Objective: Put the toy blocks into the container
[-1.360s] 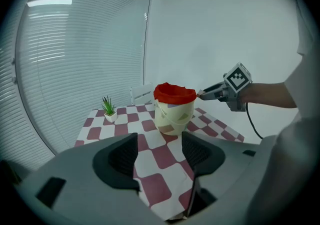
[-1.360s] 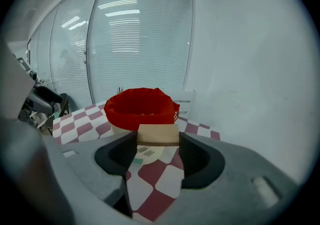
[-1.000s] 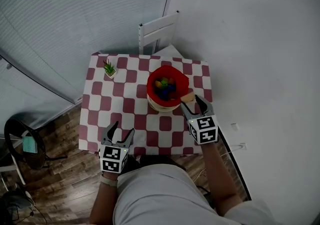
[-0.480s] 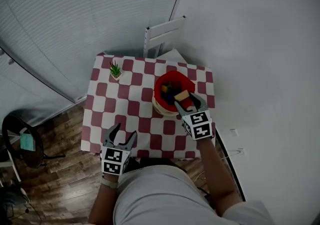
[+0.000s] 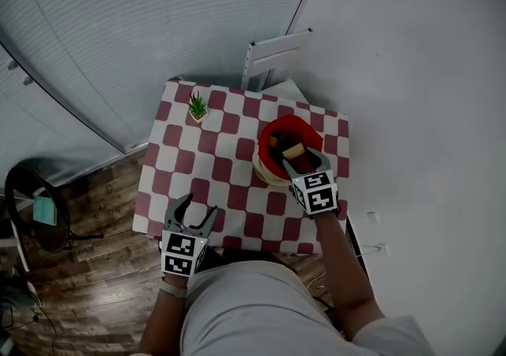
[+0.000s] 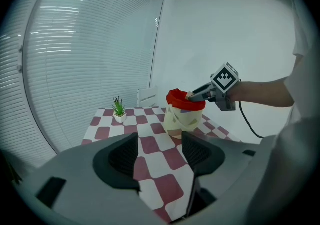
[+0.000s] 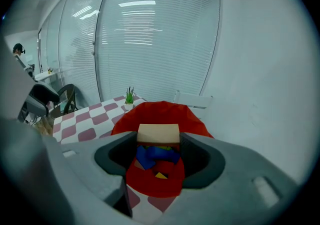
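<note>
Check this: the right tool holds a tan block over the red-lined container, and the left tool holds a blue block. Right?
Not quite. The left tool holds nothing: the left gripper view shows its jaws apart over the checkered table. The right tool does hold the tan block over the red-lined container.

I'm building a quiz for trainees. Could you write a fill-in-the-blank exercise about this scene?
The right gripper holds the tan block over the ____-lined container.
The left gripper has its jaws ____, with nothing between them.
Other blocks already lie ____ the container.
Missing words: red; open; inside.
</note>
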The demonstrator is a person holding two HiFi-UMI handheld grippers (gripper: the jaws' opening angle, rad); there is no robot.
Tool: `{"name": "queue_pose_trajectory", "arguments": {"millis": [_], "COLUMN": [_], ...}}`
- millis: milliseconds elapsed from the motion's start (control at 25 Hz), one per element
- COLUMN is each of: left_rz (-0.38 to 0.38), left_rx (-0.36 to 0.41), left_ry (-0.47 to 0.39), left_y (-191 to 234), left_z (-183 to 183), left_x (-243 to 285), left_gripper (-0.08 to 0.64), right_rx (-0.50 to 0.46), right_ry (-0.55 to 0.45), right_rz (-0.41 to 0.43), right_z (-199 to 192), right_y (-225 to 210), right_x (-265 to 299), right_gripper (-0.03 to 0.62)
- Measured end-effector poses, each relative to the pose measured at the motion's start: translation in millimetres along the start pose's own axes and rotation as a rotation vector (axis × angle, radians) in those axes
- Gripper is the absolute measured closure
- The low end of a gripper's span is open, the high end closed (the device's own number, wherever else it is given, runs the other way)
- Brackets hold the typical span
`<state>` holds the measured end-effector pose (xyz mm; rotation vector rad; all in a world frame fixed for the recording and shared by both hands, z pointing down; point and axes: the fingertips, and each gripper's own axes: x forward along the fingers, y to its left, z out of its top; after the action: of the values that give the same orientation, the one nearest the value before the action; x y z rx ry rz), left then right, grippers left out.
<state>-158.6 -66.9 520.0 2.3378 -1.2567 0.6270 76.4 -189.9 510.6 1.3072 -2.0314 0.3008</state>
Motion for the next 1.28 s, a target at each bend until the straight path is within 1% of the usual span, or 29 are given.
{"name": "queue_pose_trajectory", "arguments": {"millis": [280, 480, 600, 760, 920, 1040, 1280], "left_rz": [0.013, 0.001, -0.013, -0.039, -0.074, -0.107, -0.178], "left_rx": [-0.010, 0.001, 0.018, 0.050, 0.079, 0.094, 0.137], "left_ry": [0.003, 0.007, 0.006, -0.002, -0.010, -0.027, -0.069], "left_y": [1.1, -2.4, -5.6, -11.8, -20.4, -28.1, -47.1], "left_z": [-4.2, -4.4, -1.5, 10.5, 23.4, 35.3, 59.6], "left_x": [-2.7, 0.5, 4.3, 12.0, 19.8, 25.1, 38.0], "left_gripper": [0.293, 0.293, 0.293, 0.293, 0.293, 0.293, 0.294], "right_rx": [0.005, 0.020, 0.036, 0.086, 0.115, 0.143, 0.234], "right_ry": [-0.014, -0.031, -0.058, -0.110, -0.140, -0.166, -0.230], "right_rz": [0.000, 0.005, 0.000, -0.005, -0.013, -0.022, -0.034], "right_z": [3.5, 2.5, 2.7, 3.4, 1.1, -2.4, -12.0], "right_y": [0.5, 2.0, 2.5, 1.5, -0.1, -3.5, -7.2], "right_x": [0.9, -7.6, -19.1, -37.4, -57.0, -73.3, -107.9], "right_gripper": [0.328, 0.328, 0.328, 0.328, 0.328, 0.328, 0.328]}}
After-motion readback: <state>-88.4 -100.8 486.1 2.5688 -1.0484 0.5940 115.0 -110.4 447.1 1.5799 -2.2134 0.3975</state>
